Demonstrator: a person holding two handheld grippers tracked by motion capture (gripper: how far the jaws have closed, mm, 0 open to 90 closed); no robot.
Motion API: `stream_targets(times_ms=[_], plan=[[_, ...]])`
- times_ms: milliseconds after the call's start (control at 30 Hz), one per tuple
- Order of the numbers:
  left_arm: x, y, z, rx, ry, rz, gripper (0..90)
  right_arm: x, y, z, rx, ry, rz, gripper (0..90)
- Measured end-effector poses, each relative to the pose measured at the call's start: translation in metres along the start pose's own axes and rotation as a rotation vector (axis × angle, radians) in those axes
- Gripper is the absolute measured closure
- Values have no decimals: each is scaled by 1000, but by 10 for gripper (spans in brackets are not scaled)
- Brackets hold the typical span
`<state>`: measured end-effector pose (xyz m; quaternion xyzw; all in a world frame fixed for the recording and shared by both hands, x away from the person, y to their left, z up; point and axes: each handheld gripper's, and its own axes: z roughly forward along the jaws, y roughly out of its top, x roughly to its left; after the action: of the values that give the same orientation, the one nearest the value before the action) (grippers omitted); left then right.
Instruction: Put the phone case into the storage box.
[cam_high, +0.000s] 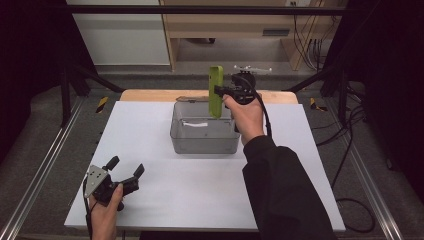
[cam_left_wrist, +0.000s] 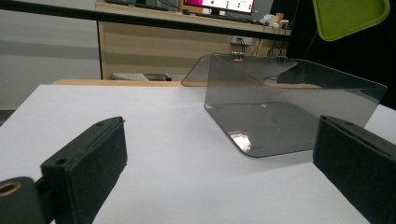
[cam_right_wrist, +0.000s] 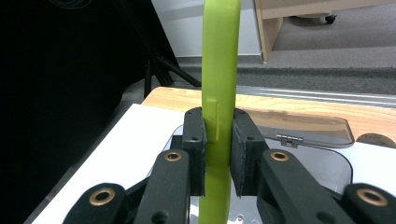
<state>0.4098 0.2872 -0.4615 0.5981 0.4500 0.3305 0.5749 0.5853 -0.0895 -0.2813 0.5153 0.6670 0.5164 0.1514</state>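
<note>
Above the clear box (cam_high: 205, 131) at the worktop's (cam_high: 165, 200) far middle, the right hand-held gripper (cam_high: 218, 91) clamps an upright green case (cam_high: 216, 91).
Its jaws pinch the case's thin edge; it looks like a phone cover. Near left, the left hand-held gripper (cam_high: 125, 167) rests on the worktop, jaws spread, holding nothing.

Light falls evenly from above onto the white table (cam_high: 200, 190), which is bright against dark surroundings. Soft shadows lie under the clear box (cam_high: 205, 131), whose floor shows small glare spots. The jaws are blurred in both gripper views.
</note>
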Motion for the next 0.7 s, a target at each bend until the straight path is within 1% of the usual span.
stream_targets(times_ms=[100,233,433,700], plan=[[0,0,0,-1,1,2,27,-2,1,2,2,-2,7,781],[0,0,0,-2,-1,4,25,-6,1,5,3,-8,5,781],[-1,0,0,-6,-8,7,23,-11,2,6,2,-19,21,781],[-1,1,1,-7,-11,10,16,-18,3,7,0,-33,25,781]])
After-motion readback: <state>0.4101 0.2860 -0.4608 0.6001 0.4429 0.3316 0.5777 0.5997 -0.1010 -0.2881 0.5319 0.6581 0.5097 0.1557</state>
